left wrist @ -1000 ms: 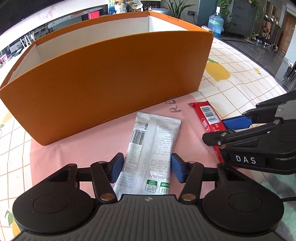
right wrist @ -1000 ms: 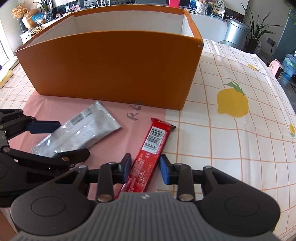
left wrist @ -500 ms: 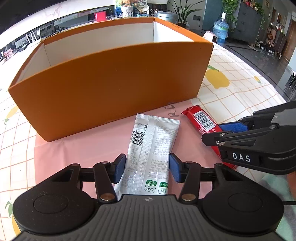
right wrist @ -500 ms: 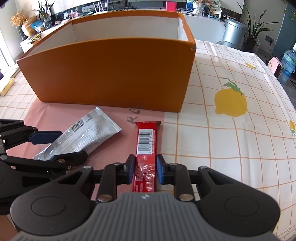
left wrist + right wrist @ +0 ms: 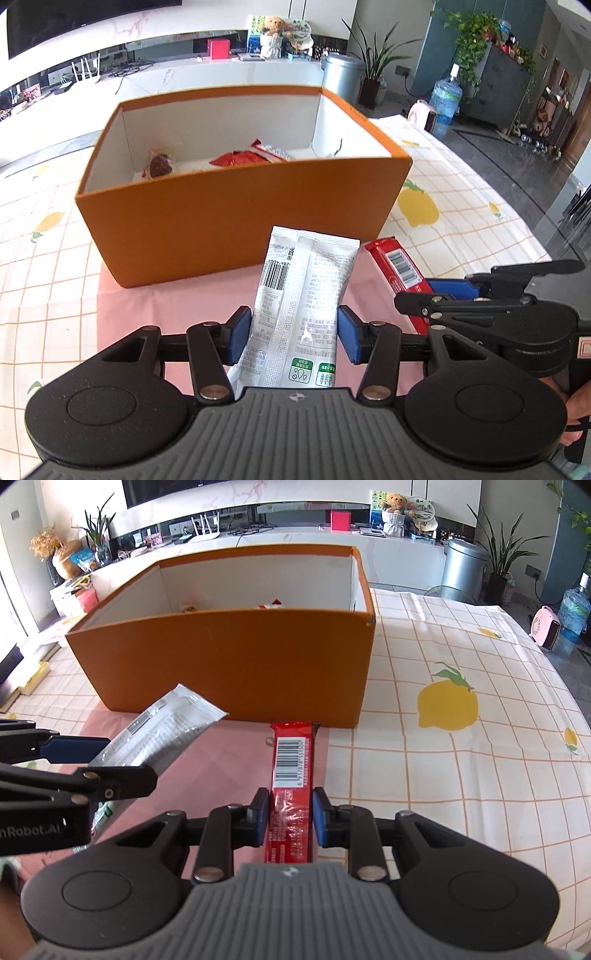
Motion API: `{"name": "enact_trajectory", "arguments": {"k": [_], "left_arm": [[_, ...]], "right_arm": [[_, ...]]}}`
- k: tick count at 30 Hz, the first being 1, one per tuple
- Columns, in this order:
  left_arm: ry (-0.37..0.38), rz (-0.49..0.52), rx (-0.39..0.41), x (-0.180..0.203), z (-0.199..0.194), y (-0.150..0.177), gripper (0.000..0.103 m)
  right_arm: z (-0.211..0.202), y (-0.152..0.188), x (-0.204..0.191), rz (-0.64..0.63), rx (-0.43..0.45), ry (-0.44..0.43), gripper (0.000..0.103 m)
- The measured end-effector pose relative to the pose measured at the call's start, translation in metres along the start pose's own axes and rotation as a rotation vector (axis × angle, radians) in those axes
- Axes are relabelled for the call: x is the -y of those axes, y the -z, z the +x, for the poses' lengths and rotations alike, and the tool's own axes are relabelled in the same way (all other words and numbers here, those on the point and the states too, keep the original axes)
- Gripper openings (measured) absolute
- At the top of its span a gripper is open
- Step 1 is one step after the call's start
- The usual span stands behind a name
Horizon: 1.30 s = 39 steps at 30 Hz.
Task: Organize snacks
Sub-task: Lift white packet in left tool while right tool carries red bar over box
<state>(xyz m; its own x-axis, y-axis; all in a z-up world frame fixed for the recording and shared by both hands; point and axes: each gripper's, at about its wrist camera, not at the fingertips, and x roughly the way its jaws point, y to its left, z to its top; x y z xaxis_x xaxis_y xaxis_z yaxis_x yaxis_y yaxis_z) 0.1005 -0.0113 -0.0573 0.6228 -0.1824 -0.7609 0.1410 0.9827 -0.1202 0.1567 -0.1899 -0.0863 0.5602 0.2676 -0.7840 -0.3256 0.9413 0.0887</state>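
My left gripper (image 5: pixel 293 334) is shut on a white snack packet (image 5: pixel 303 295) and holds it lifted in front of the orange box (image 5: pixel 236 218). My right gripper (image 5: pixel 290 818) is shut on a red snack bar (image 5: pixel 291 771), also lifted, just short of the box's near wall (image 5: pixel 229 664). The red bar (image 5: pixel 397 266) and the right gripper (image 5: pixel 454 295) show at the right of the left wrist view. The white packet (image 5: pixel 162 731) shows at the left of the right wrist view. Inside the box lie a red packet (image 5: pixel 238 158) and a brown snack (image 5: pixel 160 164).
A pink mat (image 5: pixel 177 299) lies under the box's front on a checked tablecloth with lemon prints (image 5: pixel 447 710). The table's right edge drops to the floor, where a water bottle (image 5: pixel 447 99) and a pink heater (image 5: pixel 546 627) stand.
Both grippers have risen with their snacks off the mat. The box's inside has come into view. The right gripper closed on the red bar and straightened it.
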Motion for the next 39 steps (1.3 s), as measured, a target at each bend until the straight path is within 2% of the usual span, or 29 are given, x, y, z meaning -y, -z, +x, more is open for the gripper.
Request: {"name": "enact_trajectory", "arguments": {"k": [11,21,29,39], "left_arm": [[0.0,-0.02,0.133,-0.005,-0.044,-0.03,0.057],[-0.035,0.023,0.209,-0.01,-0.052,-0.064,0.057],[-0.061,0.049,0.205,-0.016,-0.039,-0.085,0.057],[-0.108,0.081,0.155,-0.031,-0.006,-0.108,0.057]], "right_arm": [[-0.058,-0.026,-0.015,-0.052,0.118,-0.016,0.022],[-0.082,-0.075,-0.028,-0.136,0.203,-0.006,0.022],[-0.07,-0.109,-0.033,-0.185,0.204,0.006,0.022],[-0.02,-0.146,-0.036,-0.226,0.131,0.006,0.022]]}}
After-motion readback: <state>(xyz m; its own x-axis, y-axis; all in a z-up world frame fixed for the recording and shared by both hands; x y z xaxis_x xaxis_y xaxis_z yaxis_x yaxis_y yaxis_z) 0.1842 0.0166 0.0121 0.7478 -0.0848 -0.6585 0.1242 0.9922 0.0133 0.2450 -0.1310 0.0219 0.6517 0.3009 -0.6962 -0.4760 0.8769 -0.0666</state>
